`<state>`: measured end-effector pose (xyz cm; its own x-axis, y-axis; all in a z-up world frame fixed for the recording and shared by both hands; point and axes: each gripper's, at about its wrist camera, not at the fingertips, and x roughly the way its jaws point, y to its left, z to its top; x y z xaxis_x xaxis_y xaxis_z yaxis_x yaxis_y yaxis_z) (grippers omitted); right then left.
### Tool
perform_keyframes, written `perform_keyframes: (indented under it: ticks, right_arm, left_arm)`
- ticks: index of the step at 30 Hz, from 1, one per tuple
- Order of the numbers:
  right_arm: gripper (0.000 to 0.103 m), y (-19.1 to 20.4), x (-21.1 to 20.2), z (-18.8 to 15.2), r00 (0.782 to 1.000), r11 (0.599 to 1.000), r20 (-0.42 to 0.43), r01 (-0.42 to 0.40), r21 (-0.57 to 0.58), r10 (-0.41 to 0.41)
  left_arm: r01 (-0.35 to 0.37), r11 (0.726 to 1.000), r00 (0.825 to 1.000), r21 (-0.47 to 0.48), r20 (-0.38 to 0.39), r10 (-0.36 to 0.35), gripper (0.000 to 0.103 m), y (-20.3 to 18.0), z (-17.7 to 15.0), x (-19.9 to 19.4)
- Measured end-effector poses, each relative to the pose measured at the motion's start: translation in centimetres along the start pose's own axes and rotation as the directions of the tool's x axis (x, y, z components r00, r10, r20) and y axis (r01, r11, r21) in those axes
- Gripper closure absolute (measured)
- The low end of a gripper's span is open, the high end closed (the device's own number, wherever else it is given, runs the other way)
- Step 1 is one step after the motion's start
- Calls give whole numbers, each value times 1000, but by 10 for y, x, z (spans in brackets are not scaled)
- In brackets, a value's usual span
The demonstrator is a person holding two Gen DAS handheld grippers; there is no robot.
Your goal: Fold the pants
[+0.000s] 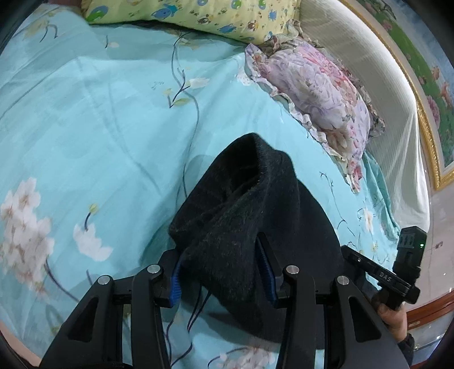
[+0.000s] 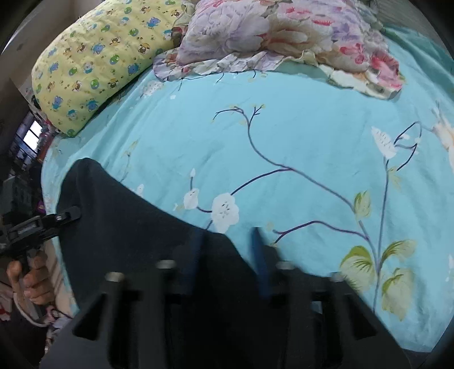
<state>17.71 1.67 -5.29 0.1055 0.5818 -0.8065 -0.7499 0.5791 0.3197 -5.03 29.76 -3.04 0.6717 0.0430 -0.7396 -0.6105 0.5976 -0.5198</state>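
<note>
The black pants (image 1: 244, 215) hang bunched between my left gripper's fingers; my left gripper (image 1: 221, 272) is shut on the thick fabric, held above the blue floral bedspread (image 1: 93, 127). In the right wrist view the pants (image 2: 122, 227) stretch from my right gripper (image 2: 227, 249) leftward to the other gripper (image 2: 37, 224). My right gripper holds the cloth's edge between its blue-padded fingers (image 2: 262, 261). The right gripper also shows at the right in the left wrist view (image 1: 397, 272).
A yellow cartoon-print pillow (image 1: 193, 14) and a pink floral pillow (image 1: 317, 88) lie at the head of the bed, also in the right wrist view (image 2: 93, 62) (image 2: 283, 34). A white headboard (image 1: 377, 85) and the bed's edge are to the right.
</note>
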Motion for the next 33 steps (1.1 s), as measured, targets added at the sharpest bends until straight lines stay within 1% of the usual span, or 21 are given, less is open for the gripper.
perform_keyframes:
  ticks: [1,3,5,7,8,10,11,13,14,16,18,20,21,22,24,25,27,28,30,32,33]
  right_arm:
    - [85,0,-1,0,1000,1000,2,-11,8,10]
    - [89,2,-7,-2,1000,1000,15,-16,11,16]
    - [90,4,-21,-3,998,999,55,-44,32,42]
    - [91,4,-40,-5,990,994,112,-96,55,90]
    - [91,4,-46,-5,986,993,130,-109,55,101]
    - [91,11,-62,-7,981,994,169,-102,35,95]
    - [91,13,-66,-8,979,995,181,-96,27,90]
    - [91,13,-66,-7,977,995,193,-93,31,85]
    - [91,14,-63,-5,978,996,193,-85,34,77]
    - [92,15,-53,-2,982,997,184,-61,37,53]
    - [92,17,-41,0,986,999,167,-33,38,26]
    - [92,17,-33,1,988,999,156,-4,42,-3]
    - [91,15,-27,0,990,999,142,1,51,-8]
    - [88,15,-25,-1,990,998,138,1,59,-9]
    - [85,11,-31,-7,988,996,149,21,91,-34]
    - [81,9,-37,-10,987,994,158,26,102,-42]
    - [70,3,-52,-19,981,992,185,35,125,-58]
    - [61,2,-60,-23,978,990,199,40,134,-66]
    - [59,-2,-82,-37,968,987,238,47,153,-83]
    - [59,-6,-101,-52,960,983,262,49,175,-94]
    - [59,-9,-110,-61,956,981,274,50,190,-102]
  left_arm:
    - [4,1000,1000,15,8,-4,73,-3,1,0]
    - [25,999,999,31,23,-26,81,-7,0,-5]
    - [63,997,996,48,53,-65,83,-13,0,-19]
    - [142,989,986,47,83,-145,83,-15,3,-41]
    - [178,983,979,51,95,-182,83,-16,4,-52]
    - [213,975,970,70,103,-219,83,-17,6,-64]
    - [214,974,970,78,102,-221,83,-18,8,-66]
    - [201,974,972,104,102,-212,83,-20,9,-66]
    - [181,977,976,113,102,-193,83,-20,10,-62]
    - [161,981,981,111,95,-171,83,-18,12,-53]
    - [116,987,990,109,72,-124,83,-14,16,-36]
    - [75,992,997,101,28,-78,82,-8,19,-19]
    - [59,993,998,100,20,-62,78,-5,17,-15]
    - [46,994,999,97,19,-48,73,-3,17,-14]
    - [18,995,998,102,53,-23,67,-1,16,-21]
    - [-7,995,997,103,78,-1,59,0,16,-27]
    - [-40,994,992,100,124,27,54,2,15,-41]
    - [-49,994,989,100,147,34,54,2,15,-49]
    - [-50,992,984,114,175,30,54,-3,14,-61]
    - [-48,987,982,156,190,17,54,-15,10,-71]
    - [-46,981,981,188,192,10,52,-23,8,-74]
